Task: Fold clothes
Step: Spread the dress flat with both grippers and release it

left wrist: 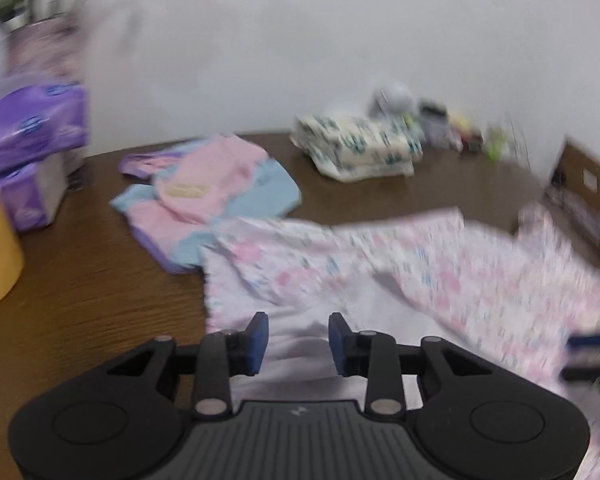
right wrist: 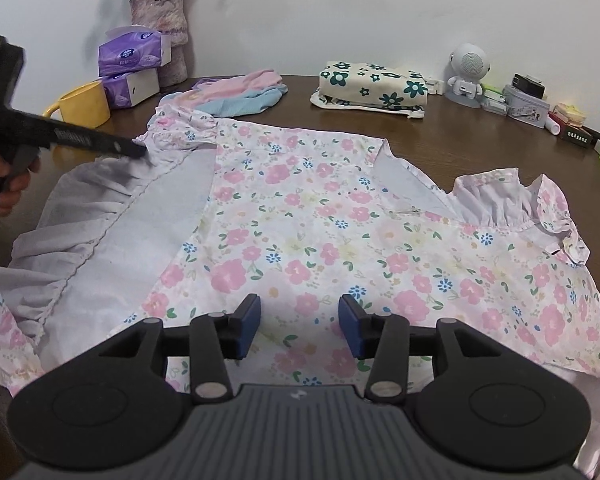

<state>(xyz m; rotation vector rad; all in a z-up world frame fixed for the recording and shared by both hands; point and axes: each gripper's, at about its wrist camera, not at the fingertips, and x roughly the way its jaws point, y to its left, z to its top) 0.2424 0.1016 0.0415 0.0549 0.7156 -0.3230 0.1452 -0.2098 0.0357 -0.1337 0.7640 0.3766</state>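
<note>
A flowery dress (right wrist: 300,216) lies flat on the brown bench (right wrist: 480,148), one side folded in.

The thin, soft cloth shows its plain inside by the frilly sleeve. The left gripper (left wrist: 298,340) and right gripper (right wrist: 299,322) hang spread wide, holding nothing. The left view is blurry, so it may be moving.

2 wrist fisheyes, low over the table (right wrist: 460,160)

Each looks forward along its fingers toward the wall; the left is blurred. Both share the floral dress (right wrist: 300,240), near below, and the folded flower-print cloth (left wrist: 360,148) beyond.
</note>
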